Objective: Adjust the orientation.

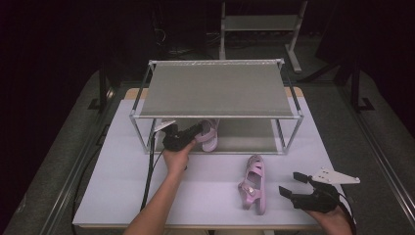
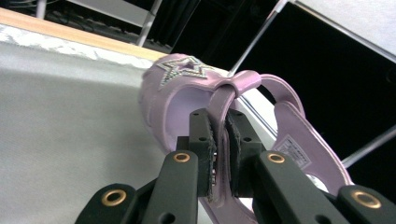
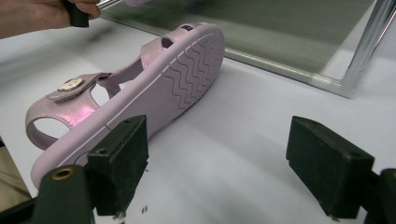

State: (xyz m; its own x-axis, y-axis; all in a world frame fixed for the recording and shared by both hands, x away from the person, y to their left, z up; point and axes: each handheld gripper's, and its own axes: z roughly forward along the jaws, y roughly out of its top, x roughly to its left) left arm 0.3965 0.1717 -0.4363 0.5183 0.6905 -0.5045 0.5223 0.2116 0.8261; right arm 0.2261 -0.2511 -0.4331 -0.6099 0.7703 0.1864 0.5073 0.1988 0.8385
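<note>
1. Your left gripper (image 2: pixel 219 154) is clenched on the held sandal's (image 2: pixel 224 107) soft, floppy strap, at the rack's (image 1: pixel 215 116) lower shelf.
2. Your right gripper (image 3: pixel 219 172) is released; the light second sandal (image 3: pixel 140 88) lies on its side before the rack. Grasp its stiffer sole edge.

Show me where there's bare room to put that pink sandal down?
The rack's lower shelf is bare right of the held sandal, and the top shelf is bare. The table is open at left; beside the second sandal and right gripper it's crowded.
</note>
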